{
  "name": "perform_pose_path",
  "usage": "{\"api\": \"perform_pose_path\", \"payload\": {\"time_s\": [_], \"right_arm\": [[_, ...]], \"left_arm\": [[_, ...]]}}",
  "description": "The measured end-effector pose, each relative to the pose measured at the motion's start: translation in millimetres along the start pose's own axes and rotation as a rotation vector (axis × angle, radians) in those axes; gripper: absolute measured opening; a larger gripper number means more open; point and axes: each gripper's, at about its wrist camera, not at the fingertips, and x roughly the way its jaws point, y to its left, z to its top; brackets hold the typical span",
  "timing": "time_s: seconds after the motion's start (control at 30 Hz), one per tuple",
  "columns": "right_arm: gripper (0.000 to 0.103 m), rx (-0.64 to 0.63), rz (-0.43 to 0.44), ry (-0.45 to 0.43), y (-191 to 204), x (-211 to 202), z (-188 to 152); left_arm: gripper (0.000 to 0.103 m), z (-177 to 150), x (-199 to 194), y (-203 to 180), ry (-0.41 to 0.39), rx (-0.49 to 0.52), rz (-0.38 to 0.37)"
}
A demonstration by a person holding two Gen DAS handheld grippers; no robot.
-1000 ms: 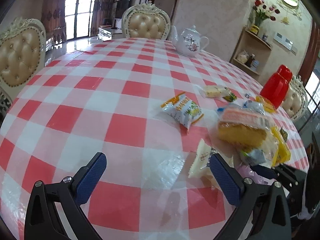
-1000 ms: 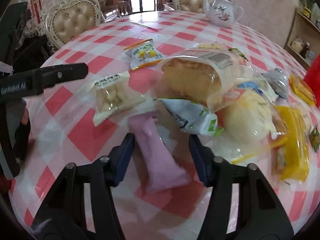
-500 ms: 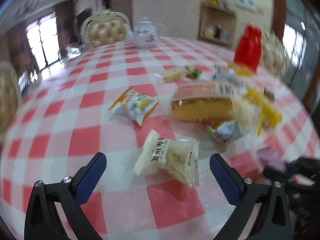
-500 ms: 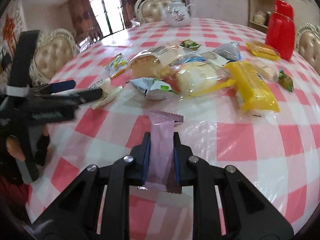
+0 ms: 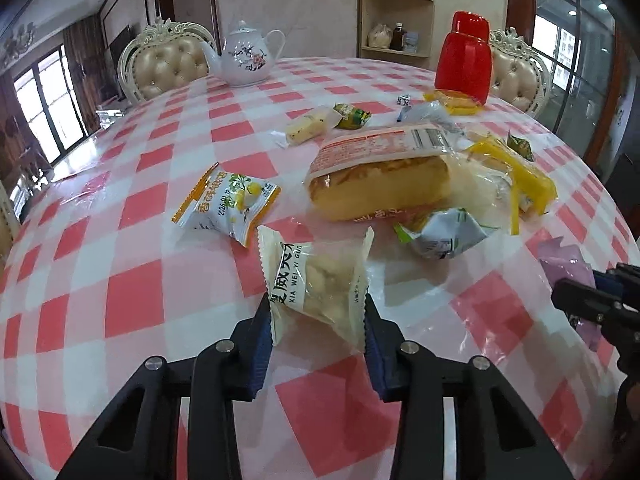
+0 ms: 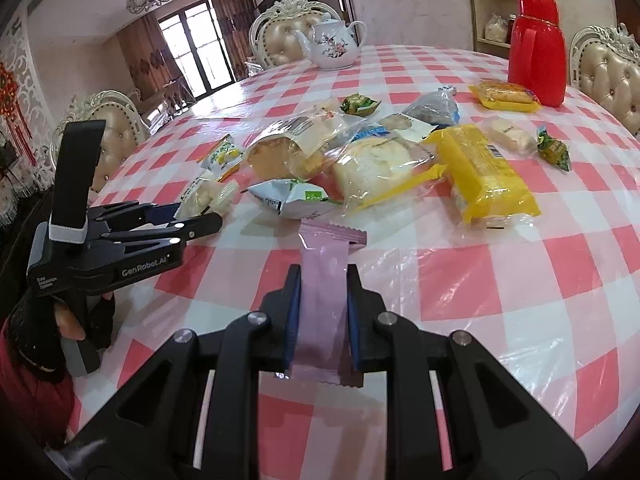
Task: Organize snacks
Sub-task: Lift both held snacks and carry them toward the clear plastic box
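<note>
Pink packet [image 6: 322,300] near table edge [image 6: 624,412], seemingly.

- The snack pile lies mid-frame on the worktop [image 5: 132,300], the bread loaf [image 5: 380,188] at its centre.
- A nut packet [image 5: 316,284] sits lower centre between the left gripper [image 5: 318,344] jaws.
- A lemon-print packet [image 5: 226,208] lies left of the loaf.
- The teapot [image 5: 246,60] stands upper left, the flask [image 5: 464,60] upper right.
- A wafer bar [image 6: 324,300] sits lower centre between the right gripper [image 6: 320,320] jaws.
</note>
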Motion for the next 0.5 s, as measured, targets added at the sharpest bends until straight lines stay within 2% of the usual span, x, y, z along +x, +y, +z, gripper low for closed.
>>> {"api": "perform_pose_path", "payload": {"time_s": [0.2,0.37,0.5], "right_arm": [[0.024,0.001,-0.005,0.008,-0.4,3.3,-1.8],[0.024,0.002,-0.001,0.007,0.6,2.9,-1.7],[0.024,-0.007,0.004,0.011,3.4,2.9,-1.9]], "left_arm": [[0.044,-2.9,-2.7,2.9,0.006,-0.013,-0.05],[0.044,-4.0,-3.5,1.6,0.005,-0.011,-0.055],[0.055,-1.9,-0.9,5.4,0.01,-0.036,-0.045]]}}
